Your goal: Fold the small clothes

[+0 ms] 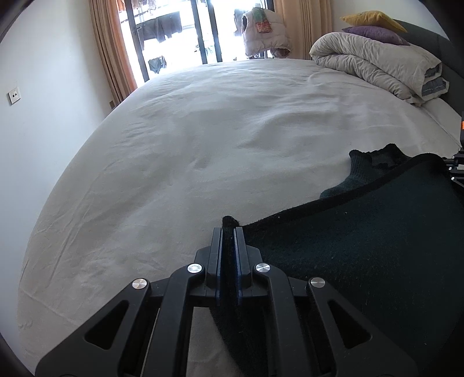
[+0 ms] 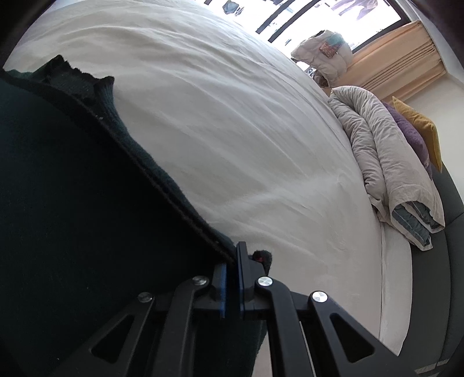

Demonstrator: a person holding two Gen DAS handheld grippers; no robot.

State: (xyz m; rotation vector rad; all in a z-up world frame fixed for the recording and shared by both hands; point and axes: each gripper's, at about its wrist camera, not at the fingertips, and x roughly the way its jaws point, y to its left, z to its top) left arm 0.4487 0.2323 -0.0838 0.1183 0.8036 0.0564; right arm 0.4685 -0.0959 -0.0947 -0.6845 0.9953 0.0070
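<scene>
A dark green knitted garment (image 1: 362, 232) is stretched between my two grippers over a white bed (image 1: 188, 139). My left gripper (image 1: 228, 232) is shut on one corner of its edge. My right gripper (image 2: 232, 255) is shut on the other corner; the garment (image 2: 72, 188) fills the left of the right wrist view. A ribbed cuff or sleeve (image 1: 365, 165) hangs down onto the sheet; it also shows in the right wrist view (image 2: 87, 84). The part of the garment under the grippers is hidden.
A folded grey duvet (image 1: 382, 63) with purple and yellow pillows (image 1: 374, 23) lies at the head of the bed against a dark headboard (image 2: 446, 246). A window with curtains (image 1: 110, 58) and a hanging white vest (image 1: 264, 32) is beyond the bed.
</scene>
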